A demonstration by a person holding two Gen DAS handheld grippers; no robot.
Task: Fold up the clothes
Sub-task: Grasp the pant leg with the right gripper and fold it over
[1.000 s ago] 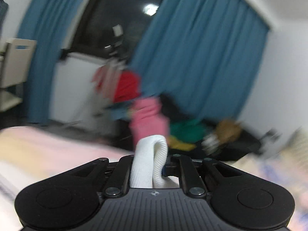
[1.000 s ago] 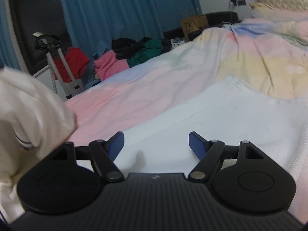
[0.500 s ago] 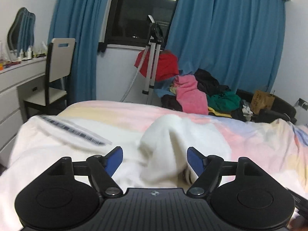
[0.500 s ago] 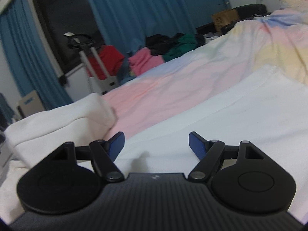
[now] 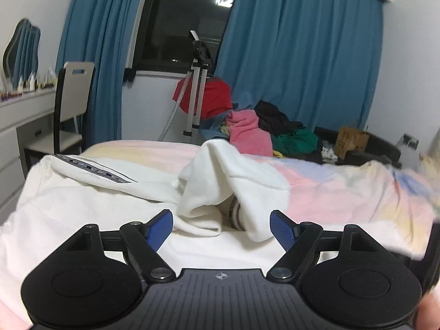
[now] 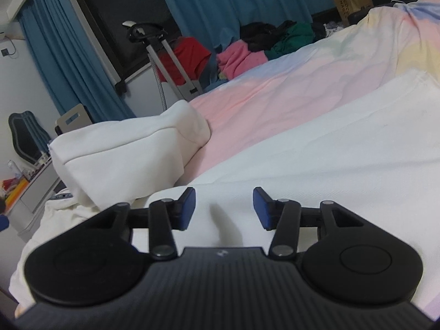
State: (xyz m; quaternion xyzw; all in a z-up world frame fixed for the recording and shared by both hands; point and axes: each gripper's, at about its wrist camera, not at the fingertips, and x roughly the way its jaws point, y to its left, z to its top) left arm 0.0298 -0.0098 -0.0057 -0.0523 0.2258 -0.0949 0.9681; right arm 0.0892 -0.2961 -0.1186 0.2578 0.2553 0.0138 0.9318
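A white garment (image 5: 225,173) lies spread on the bed, one part of it folded over into a loose heap, with a dark striped trim band (image 5: 93,169) at its left. My left gripper (image 5: 220,220) hovers just before that heap. Its jaws are opening, and the blue pads touch no cloth. In the right wrist view the same heap (image 6: 132,154) sits at the left and the garment's flat body (image 6: 330,151) stretches to the right. My right gripper (image 6: 224,196) hangs low over the flat cloth, jaws closing, nothing pinched between them.
The bed wears a pastel pink, yellow and blue cover (image 5: 343,189). Beyond its far edge are a pile of coloured clothes (image 5: 247,129), a metal stand (image 5: 196,88) and a cardboard box (image 5: 353,140). A chair (image 5: 71,104) and a white dresser (image 5: 16,121) stand at the left.
My left gripper let go of the white fold it held; the cloth now lies heaped on the bed and the gripper has backed off. The right gripper's jaws narrowed and its view swung left.
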